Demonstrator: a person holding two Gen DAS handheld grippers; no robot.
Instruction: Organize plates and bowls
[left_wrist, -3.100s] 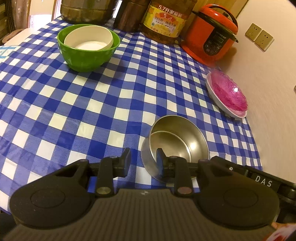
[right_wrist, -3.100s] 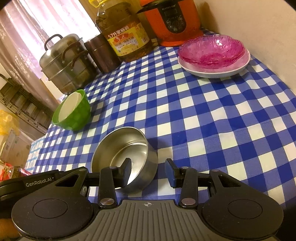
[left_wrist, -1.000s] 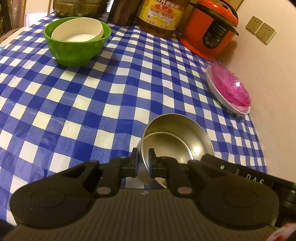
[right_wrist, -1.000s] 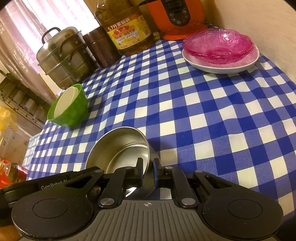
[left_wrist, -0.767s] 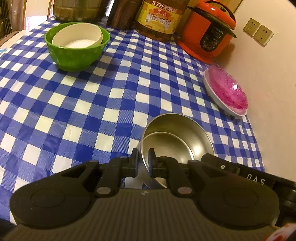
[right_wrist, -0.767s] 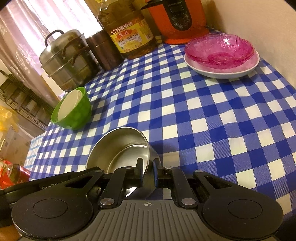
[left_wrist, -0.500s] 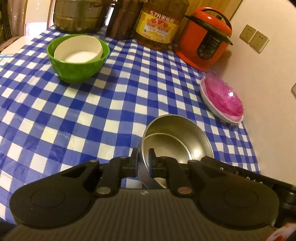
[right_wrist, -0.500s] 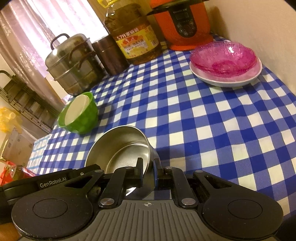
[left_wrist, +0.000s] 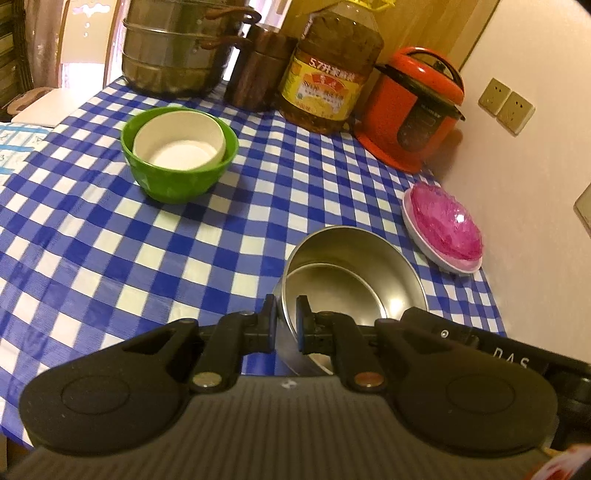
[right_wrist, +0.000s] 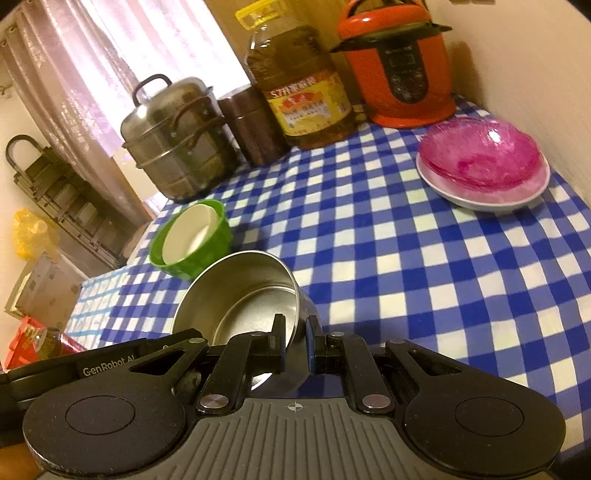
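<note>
A steel bowl (left_wrist: 354, 273) hangs above the blue checked tablecloth (left_wrist: 110, 251), held from both sides. My left gripper (left_wrist: 285, 317) is shut on its near left rim. My right gripper (right_wrist: 296, 332) is shut on the opposite rim of the steel bowl (right_wrist: 240, 295). A green bowl (left_wrist: 177, 177) with a white bowl (left_wrist: 179, 142) nested inside stands at the far left; it also shows in the right wrist view (right_wrist: 192, 240). Pink glass bowls (left_wrist: 447, 225) sit stacked on a white plate (left_wrist: 439, 258) by the wall, also in the right wrist view (right_wrist: 480, 155).
Along the back stand a steel steamer pot (left_wrist: 177, 48), a brown canister (left_wrist: 258, 70), a big oil bottle (left_wrist: 328, 70) and an orange rice cooker (left_wrist: 413, 107). A wall (left_wrist: 535, 184) runs along the table's right side. A white board (left_wrist: 48, 105) lies off the left edge.
Both grippers closed on the steel bowl's rim about a second ago and have since lifted it; the table has dropped away and more of the back row shows.
</note>
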